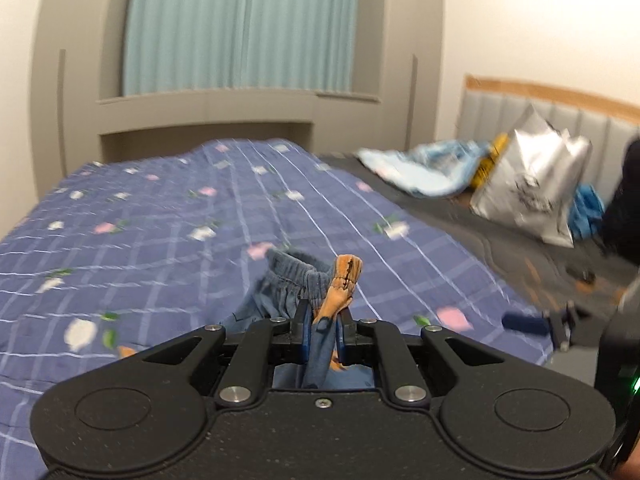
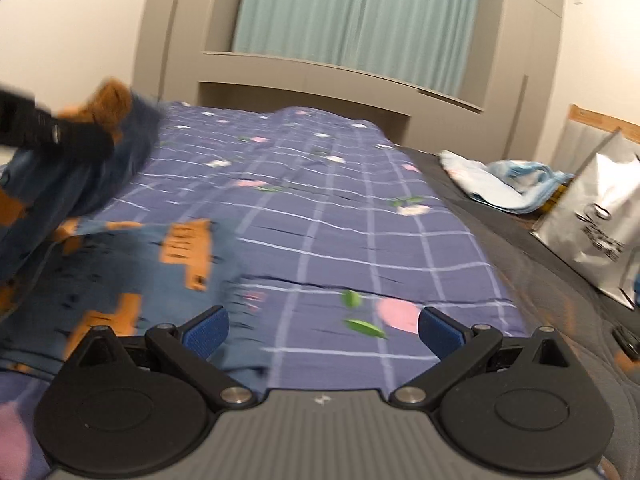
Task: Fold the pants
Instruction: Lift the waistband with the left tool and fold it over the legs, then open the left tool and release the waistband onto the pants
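The pants [image 1: 292, 284] are blue with orange patches and an elastic waistband. My left gripper [image 1: 323, 320] is shut on a bunch of their fabric near the waistband, held above the purple checked bedspread [image 1: 160, 220]. In the right wrist view the pants [image 2: 132, 264] trail across the bedspread [image 2: 360, 208] at the left, and the left gripper [image 2: 92, 136] lifts one end of them at the far left. My right gripper [image 2: 322, 332] stands open over the bedspread, with nothing between its blue pads [image 2: 440, 330]. In the left wrist view the right gripper's blue pad [image 1: 524, 322] shows at the right edge.
A silver bag [image 1: 532, 184] and light blue cloth [image 1: 424, 168] lie on the dark mattress [image 1: 500, 248] by the padded headboard [image 1: 560, 116]. Beyond the bed's far end stand a grey cabinet [image 1: 80, 80] and a teal curtain [image 1: 240, 24].
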The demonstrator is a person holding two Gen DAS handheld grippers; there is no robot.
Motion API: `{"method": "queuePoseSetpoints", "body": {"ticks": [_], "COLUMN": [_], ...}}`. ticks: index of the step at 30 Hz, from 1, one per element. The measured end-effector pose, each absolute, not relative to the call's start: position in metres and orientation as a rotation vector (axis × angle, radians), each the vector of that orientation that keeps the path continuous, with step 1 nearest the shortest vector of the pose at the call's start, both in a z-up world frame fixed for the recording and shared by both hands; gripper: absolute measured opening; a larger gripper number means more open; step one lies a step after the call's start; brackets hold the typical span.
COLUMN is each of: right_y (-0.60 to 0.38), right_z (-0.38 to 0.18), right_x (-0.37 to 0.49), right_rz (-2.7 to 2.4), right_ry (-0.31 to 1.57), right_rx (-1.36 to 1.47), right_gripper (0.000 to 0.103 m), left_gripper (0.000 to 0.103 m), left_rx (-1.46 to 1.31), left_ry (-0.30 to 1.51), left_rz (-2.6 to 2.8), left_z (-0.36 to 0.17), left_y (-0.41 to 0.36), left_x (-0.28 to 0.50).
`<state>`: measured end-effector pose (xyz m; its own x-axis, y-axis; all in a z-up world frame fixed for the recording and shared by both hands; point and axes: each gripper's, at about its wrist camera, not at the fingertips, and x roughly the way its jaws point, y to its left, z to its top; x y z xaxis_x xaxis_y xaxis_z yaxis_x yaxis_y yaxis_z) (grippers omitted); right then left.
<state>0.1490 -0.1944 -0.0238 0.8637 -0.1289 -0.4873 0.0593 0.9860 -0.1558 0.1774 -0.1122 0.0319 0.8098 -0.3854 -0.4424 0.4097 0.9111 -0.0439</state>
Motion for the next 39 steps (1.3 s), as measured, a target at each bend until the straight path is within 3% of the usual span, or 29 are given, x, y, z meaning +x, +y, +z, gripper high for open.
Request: {"method": "queuePoseSetpoints", "body": {"ticks": [7, 22, 26, 31, 33, 37, 39], "right_y": [-0.223, -0.241, -0.242, -0.248, -0.251, -0.256, -0.257], "right_z": [-0.032, -0.037, -0.037, -0.034, -0.033, -0.032, -0.031], "right_x": [0.151, 0.15, 0.151, 0.148, 0.147, 0.146, 0.144], "right_rz": [-0.134, -0.169, -0.174, -0.213, -0.225, -0.245, -0.253], "right_ry": [0.568, 0.597, 0.602, 0.591, 0.588, 0.589, 0.584], "right_rx": [-0.031, 0.046, 0.051, 0.055, 0.061, 0.066, 0.067], "right_gripper": [0.103, 0.103, 0.103, 0.103, 0.103, 0.103, 0.103], "left_gripper": [0.013, 0.014, 0.019, 0.035, 0.049, 0.062, 0.075], "left_rx": [0.074, 0.086, 0.064, 0.019, 0.002, -0.005, -0.008], "left_ry": [0.554, 0.606, 0.633, 0.659, 0.66, 0.644, 0.634], "left_rz": [-0.446, -0.434, -0.431, -0.425, -0.421, -0.41, -0.403], "left_z": [0.004, -0.004, -0.005, -0.001, 0.002, 0.01, 0.014], "left_y": [-0.128, -0.137, -0.137, -0.135, -0.134, -0.132, -0.131], "left_x": [0.191, 0.193, 0.194, 0.193, 0.192, 0.187, 0.185]}}
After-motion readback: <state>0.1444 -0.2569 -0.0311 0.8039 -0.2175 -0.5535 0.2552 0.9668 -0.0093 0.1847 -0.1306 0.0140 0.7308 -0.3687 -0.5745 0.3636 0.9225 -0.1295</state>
